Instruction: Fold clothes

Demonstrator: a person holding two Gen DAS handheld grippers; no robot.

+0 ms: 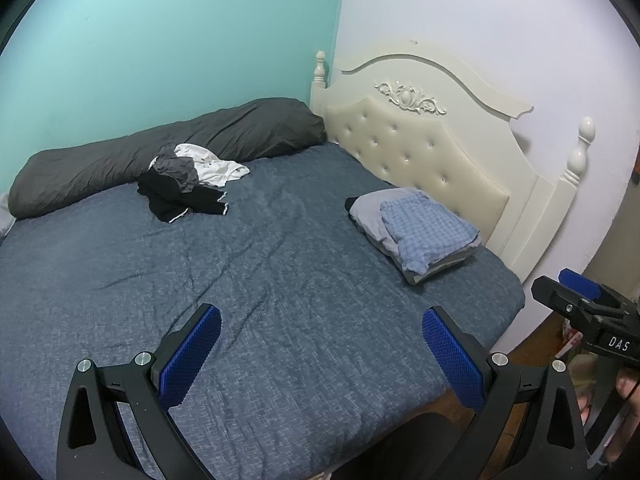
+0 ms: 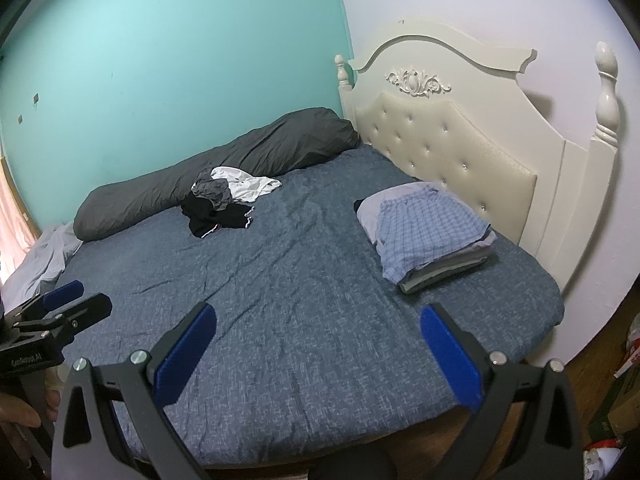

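Observation:
A heap of unfolded clothes (image 1: 188, 182) (image 2: 224, 200), black, grey and white, lies at the far side of the bed against a dark rolled duvet. A folded stack topped by blue plaid cloth (image 1: 420, 232) (image 2: 428, 232) rests near the headboard. My left gripper (image 1: 320, 354) hovers open over the near part of the blue sheet, nothing between its blue pads. My right gripper (image 2: 316, 354) is likewise open and empty above the near bed edge. Each gripper shows in the other's view: the right gripper (image 1: 576, 300) at the right margin, the left gripper (image 2: 68, 304) at the left margin.
The bed (image 1: 260, 280) carries a blue speckled sheet, with a dark grey rolled duvet (image 1: 160, 152) along the teal wall. A cream tufted headboard (image 1: 432, 148) stands at the right. Light grey cloth (image 2: 44, 256) lies at the bed's far left. Boxes and clutter (image 2: 616, 400) sit on the wooden floor.

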